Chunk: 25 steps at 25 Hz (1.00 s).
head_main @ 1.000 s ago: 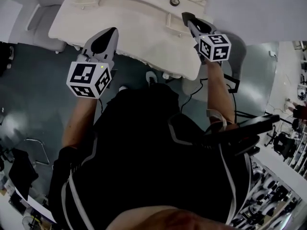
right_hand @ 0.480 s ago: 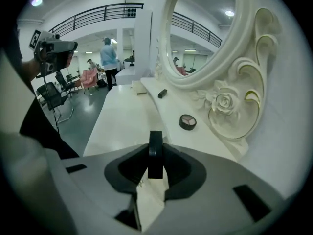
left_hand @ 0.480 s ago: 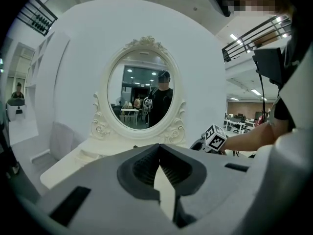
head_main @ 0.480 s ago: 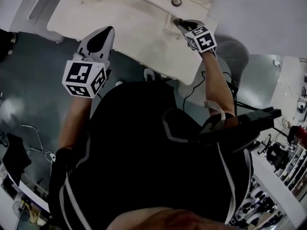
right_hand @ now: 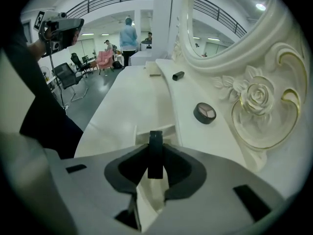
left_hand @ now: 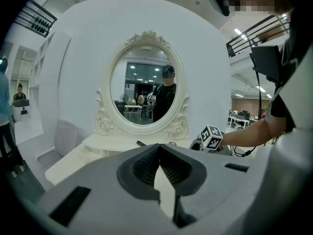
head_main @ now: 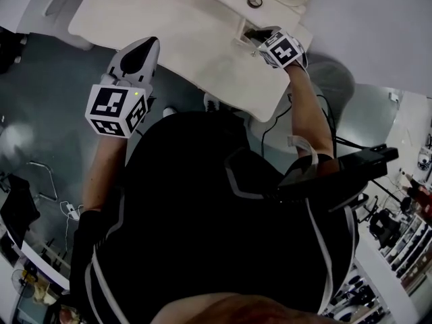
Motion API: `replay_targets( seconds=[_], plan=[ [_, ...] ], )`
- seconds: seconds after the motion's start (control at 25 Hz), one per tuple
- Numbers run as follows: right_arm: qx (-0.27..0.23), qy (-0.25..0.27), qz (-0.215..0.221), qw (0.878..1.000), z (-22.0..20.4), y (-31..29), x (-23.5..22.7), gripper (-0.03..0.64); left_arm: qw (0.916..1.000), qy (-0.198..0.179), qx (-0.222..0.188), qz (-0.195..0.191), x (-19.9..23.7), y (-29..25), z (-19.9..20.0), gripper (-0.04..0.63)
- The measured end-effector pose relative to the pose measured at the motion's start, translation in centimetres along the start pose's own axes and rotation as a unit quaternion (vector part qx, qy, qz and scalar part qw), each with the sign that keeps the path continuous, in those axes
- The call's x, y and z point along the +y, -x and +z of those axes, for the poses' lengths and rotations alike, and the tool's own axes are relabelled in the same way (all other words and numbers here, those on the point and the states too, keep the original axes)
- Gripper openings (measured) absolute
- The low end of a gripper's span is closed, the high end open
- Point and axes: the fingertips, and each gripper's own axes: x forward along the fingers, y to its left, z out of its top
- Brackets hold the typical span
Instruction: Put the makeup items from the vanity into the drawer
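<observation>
The right gripper [right_hand: 155, 150] grips a slim black makeup item [right_hand: 155, 160] at centre frame, just above the small drawer [right_hand: 152, 130], which looks open. This is the placing step, I judge; next it must lower the item in and release. The left gripper [left_hand: 159, 151] is closed on nothing. Only the right gripper view shows the held item. An eyeshadow compact [right_hand: 204, 112] and a black tube [right_hand: 178, 76] lie on the vanity [right_hand: 129, 94].

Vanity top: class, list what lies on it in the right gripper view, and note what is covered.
A round eyeshadow compact and a black tube lie on the vanity top. The right gripper, shut on a thin black item, covers the surface beneath it.
</observation>
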Motion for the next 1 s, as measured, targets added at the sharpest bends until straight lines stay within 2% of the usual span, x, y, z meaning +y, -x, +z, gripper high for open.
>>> replay_targets(
  seconds=[0.52,1.0],
  plan=[
    [0.06,0.042,0.031,0.997,-1.2,-2.1,0.5,0.097,0.9998,0.008,-0.004,0.015,0.1,0.7,0.2,0.005],
    [0.059,0.032,0.031,0.997,-1.0,-2.0,0.3,0.12,0.9995,0.012,-0.001,0.028,1.0,0.8,0.1,0.005]
  ],
)
